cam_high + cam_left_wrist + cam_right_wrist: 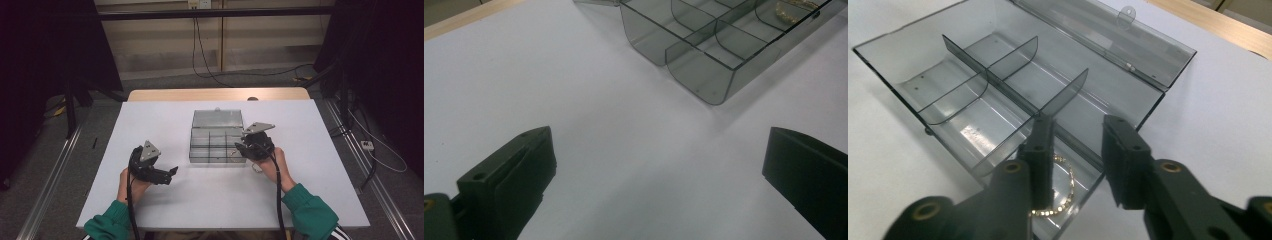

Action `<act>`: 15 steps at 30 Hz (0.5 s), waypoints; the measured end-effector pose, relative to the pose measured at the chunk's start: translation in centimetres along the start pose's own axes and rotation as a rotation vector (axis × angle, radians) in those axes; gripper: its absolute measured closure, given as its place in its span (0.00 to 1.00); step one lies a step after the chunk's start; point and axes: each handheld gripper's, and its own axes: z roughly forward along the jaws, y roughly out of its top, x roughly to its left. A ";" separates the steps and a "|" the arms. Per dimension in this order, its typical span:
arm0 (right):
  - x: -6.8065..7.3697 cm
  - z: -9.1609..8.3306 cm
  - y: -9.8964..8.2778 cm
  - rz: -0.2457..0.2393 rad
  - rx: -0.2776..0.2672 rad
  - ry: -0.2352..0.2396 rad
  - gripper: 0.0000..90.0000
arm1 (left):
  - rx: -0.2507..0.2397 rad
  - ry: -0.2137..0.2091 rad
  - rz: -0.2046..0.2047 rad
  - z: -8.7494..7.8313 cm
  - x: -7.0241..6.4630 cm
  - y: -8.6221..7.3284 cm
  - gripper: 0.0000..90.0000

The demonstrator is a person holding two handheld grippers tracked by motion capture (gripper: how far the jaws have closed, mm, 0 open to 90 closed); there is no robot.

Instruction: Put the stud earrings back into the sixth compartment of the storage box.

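A smoky clear compartment box (215, 159) lies open in the middle of the white table, its lid (217, 119) folded back on the far side. A thin gold chain (1064, 199) rests in the box's near right compartment; the same chain (796, 7) glints in the left gripper view. My right gripper (1079, 122) hovers over that corner of the box (948, 85), jaws apart with nothing pressed between them, the chain lying below its left finger (1040, 150). In the high view the right gripper (240, 150) sits at the box's right front corner. Left of the box, my left gripper (172, 172) rests wide open; its jaws (659, 165) frame bare table.
The white tabletop (165, 205) has open room in front of and on both sides of the box. A wooden strip (215, 94) runs along the far edge. Cables (200, 60) and metal rails (55, 165) lie on the floor around the table.
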 end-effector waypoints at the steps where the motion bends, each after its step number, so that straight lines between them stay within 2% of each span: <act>1: -0.2 -0.2 0.0 0.003 -0.001 0.007 0.67 | 0.000 0.001 0.001 0.0 0.0 0.0 0.00; 6: -1.0 -1.0 -0.2 0.019 -0.013 0.032 0.49 | 0.003 0.005 0.001 -0.1 0.1 0.0 0.00; 15: -1.4 -1.7 -1.2 0.010 0.002 0.070 0.39 | 0.004 0.006 0.005 -0.1 0.1 0.0 0.00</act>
